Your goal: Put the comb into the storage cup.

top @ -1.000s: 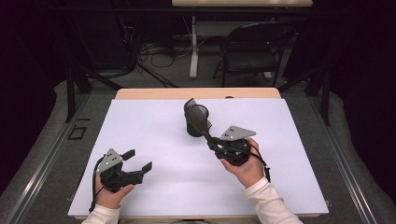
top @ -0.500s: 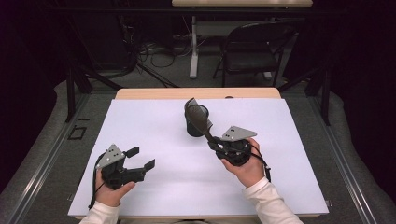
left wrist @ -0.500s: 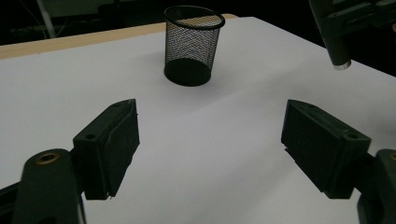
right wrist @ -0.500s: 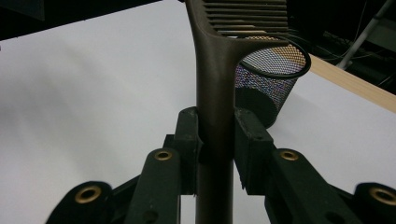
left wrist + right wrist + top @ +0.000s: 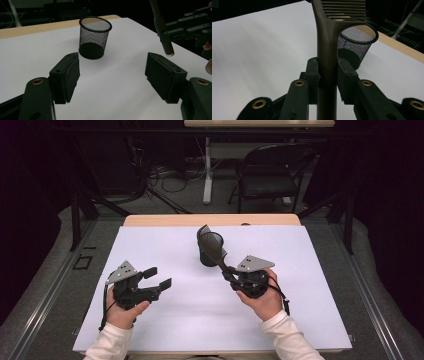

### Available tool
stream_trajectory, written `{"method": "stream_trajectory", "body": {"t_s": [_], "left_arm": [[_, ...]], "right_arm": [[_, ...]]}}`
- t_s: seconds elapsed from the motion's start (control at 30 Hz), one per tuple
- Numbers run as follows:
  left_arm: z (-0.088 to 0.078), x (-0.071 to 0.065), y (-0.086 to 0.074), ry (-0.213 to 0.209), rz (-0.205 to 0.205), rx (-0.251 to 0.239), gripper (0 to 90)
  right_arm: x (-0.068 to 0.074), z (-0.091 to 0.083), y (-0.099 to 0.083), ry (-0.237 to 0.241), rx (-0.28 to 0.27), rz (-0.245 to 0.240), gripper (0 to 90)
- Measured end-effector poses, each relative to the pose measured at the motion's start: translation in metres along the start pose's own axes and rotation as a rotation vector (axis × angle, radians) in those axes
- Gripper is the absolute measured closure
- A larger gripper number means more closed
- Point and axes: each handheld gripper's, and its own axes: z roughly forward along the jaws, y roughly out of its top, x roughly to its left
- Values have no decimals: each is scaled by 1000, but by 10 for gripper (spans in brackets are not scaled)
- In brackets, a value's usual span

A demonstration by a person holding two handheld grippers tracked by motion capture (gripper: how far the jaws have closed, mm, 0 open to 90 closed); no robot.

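Slotted spatula (image 5: 327,37), head cropped, clenched in right tool (image 5: 328,75); left tool (image 5: 112,75) released, jaws just narrowing, empty.

The person's left hand (image 5: 122,307) holds the left gripper (image 5: 159,278) low over the near left of the table, aimed across toward the middle; its jaws have just been closing but stand apart with nothing between them. The right hand (image 5: 262,297) holds the right gripper (image 5: 227,271) pointing up and away, jaws clamped on a dark handle (image 5: 326,50).
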Motion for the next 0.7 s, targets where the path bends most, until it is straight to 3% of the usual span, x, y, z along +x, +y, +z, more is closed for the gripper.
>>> {"method": "stream_trajectory", "body": {"t_s": [0.27, 0.7], "left_arm": [[11, -4, 14, -35, -2, 30, 318], [23, -14, 35, -66, -35, 22, 374]], "right_arm": [[2, 0, 0, -2, -2, -8, 726], [5, 0, 0, -7, -14, -21, 726]]}}
